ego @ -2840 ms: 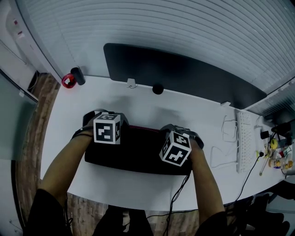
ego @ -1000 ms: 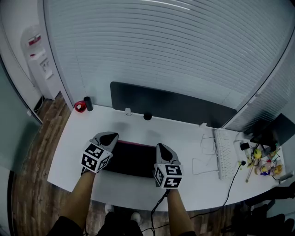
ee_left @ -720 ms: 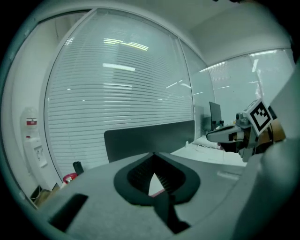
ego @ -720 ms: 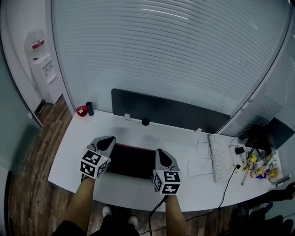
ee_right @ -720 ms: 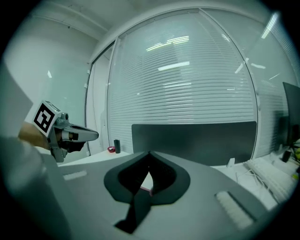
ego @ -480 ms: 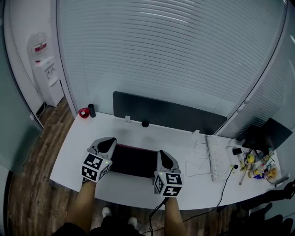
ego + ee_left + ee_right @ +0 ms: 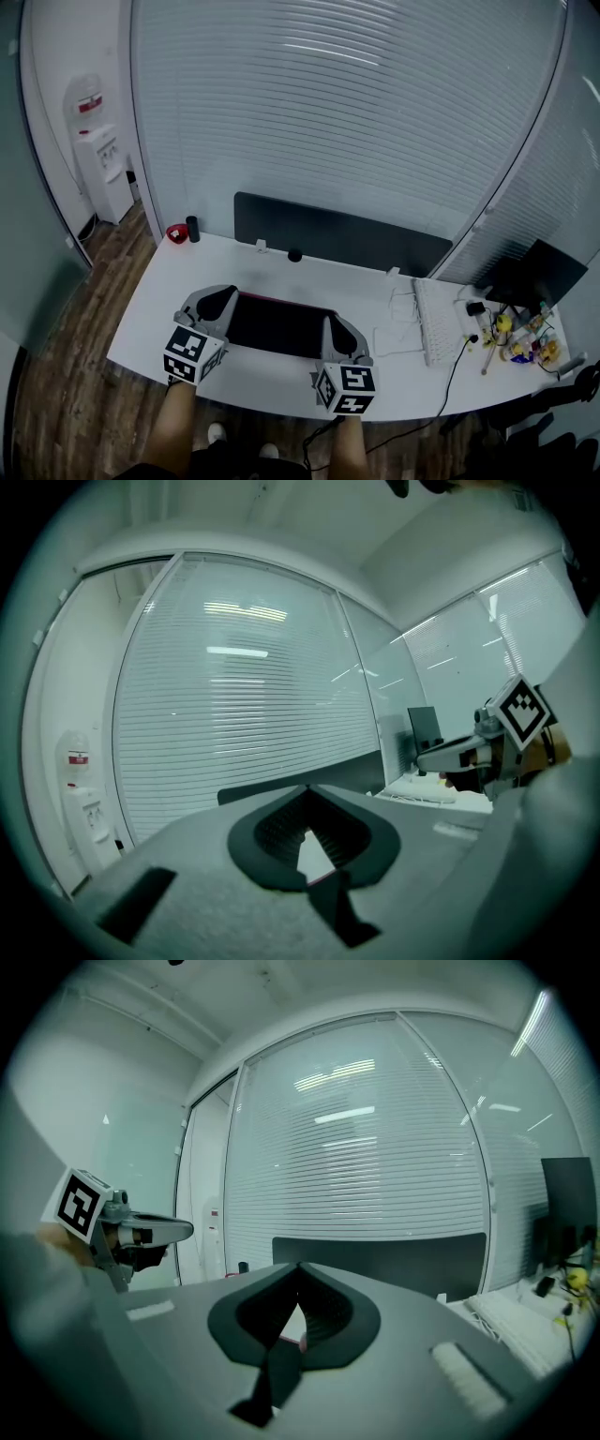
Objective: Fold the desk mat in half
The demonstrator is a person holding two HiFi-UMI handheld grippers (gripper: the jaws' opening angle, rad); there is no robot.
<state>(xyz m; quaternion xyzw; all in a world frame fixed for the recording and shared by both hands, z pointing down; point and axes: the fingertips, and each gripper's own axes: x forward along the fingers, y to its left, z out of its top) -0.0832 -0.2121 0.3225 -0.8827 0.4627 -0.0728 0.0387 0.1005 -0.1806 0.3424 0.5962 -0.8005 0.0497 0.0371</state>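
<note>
The left gripper (image 7: 225, 296) has its jaws closed. In the left gripper view the two tips meet in one point (image 7: 307, 787) and nothing is pinched between them. Below the tips the fingers bow apart and leave a small window, through which show only the white desk (image 7: 281, 380) and a thin pink edge.

The right gripper (image 7: 328, 325) is in the same state: in its own view the tips are together (image 7: 300, 1266) and hold nothing, with white desk and a bit of pink in the window. Each gripper also sees the other one from the side, held in the air.

The mat (image 7: 281, 323) lies flat and dark on the near middle of the desk, with a pink line along its far edge. In the head view the left gripper is at its 9 o'clock end and the right gripper at its 4 o'clock corner. I cannot tell if either one touches it.

At 12 o'clock from the mat a dark panel (image 7: 342, 232) stands on the far edge of the desk, with a small black knob (image 7: 294, 254) before it. At 10 o'clock stand a red thing (image 7: 175, 232) and a black cylinder (image 7: 192, 228). At 3 o'clock lie a white cable (image 7: 398, 328) and a keyboard (image 7: 433, 323), well apart from the mat. Nothing stands between the grippers and the mat.
</note>
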